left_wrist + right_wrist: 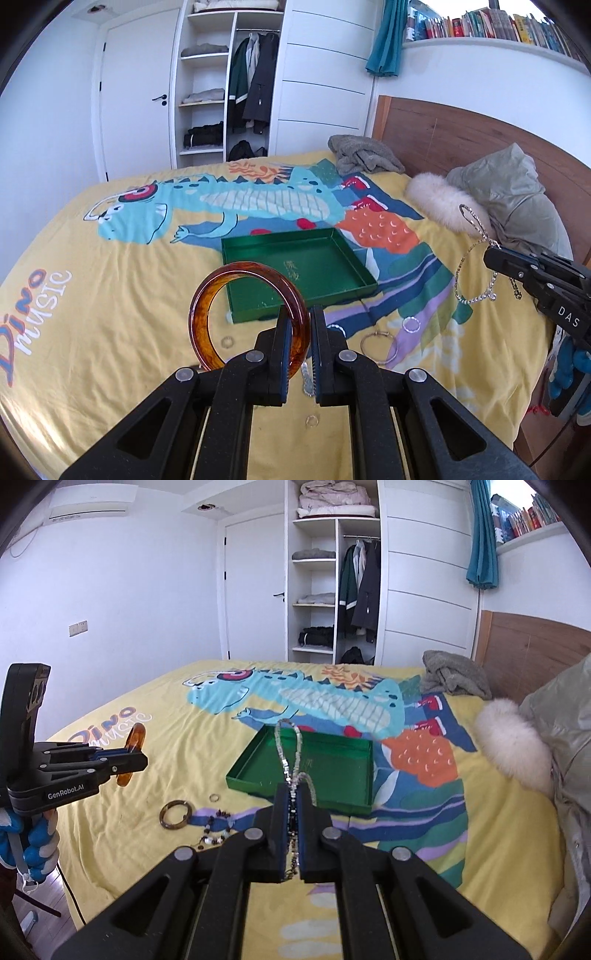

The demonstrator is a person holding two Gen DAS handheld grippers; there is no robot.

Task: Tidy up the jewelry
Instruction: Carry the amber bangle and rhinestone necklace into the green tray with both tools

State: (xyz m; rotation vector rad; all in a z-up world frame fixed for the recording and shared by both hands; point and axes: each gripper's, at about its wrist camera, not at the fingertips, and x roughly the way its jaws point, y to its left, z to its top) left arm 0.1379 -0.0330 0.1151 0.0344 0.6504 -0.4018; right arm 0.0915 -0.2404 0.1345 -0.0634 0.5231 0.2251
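Our left gripper [298, 325] pinching an amber bangle [248, 314] upright on edge, our right gripper [291, 805] clamping a beaded necklace [290, 753], loop stretching forward over the green tray [332, 775] on the bed [166, 746]

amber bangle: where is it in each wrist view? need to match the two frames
Left wrist: amber bangle sits low and centre-left, upright, clamped in the left gripper, in front of the green tray.
Right wrist: same bangle at the left edge, seen nearly edge-on, held in the left gripper, left of the tray.
Shared landmark: the green tray on the bed.
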